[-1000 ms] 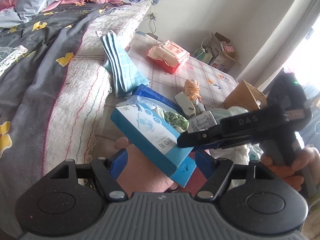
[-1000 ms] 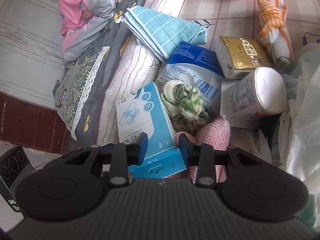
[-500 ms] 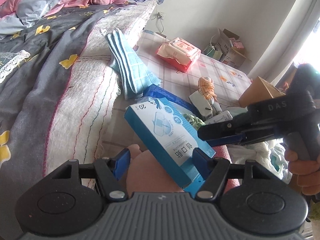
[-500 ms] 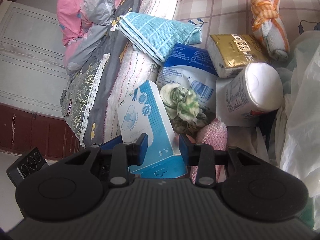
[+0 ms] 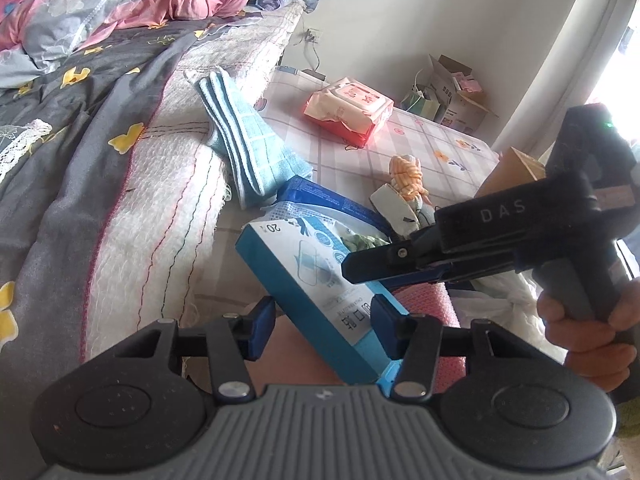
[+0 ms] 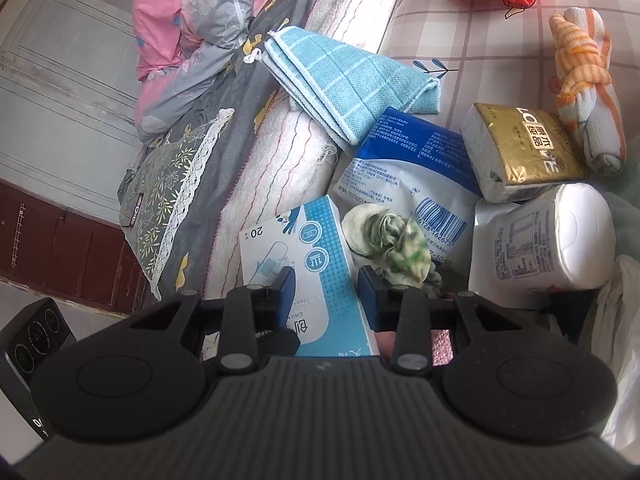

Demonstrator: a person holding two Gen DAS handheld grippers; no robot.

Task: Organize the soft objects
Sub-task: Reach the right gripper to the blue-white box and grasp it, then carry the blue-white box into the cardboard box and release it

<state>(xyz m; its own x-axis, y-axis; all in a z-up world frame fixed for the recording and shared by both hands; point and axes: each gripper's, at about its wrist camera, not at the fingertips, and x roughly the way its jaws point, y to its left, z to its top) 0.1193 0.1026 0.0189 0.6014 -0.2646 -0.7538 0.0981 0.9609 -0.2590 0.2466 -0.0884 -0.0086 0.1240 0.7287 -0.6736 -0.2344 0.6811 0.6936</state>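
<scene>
A light-blue plaster box stands tilted above a heap of soft goods on the bed. My right gripper is shut on its upper end, and the left wrist view shows that gripper from the side. My left gripper straddles the box's lower end. Its jaws are closing with the box between them, the right pad at the box and a sliver of gap at the left pad. A green-white crumpled cloth and a pink mesh sponge lie right beside the box.
A folded blue checked towel, a blue-white pouch, a gold tissue pack, a white roll pack, a knotted orange-striped cloth and a red wipes pack lie around. Grey quilt left; white bag right.
My left gripper's jaws have narrowed around the lower end of the blue box. The right gripper has kept its hold, and the box has shifted only slightly.
</scene>
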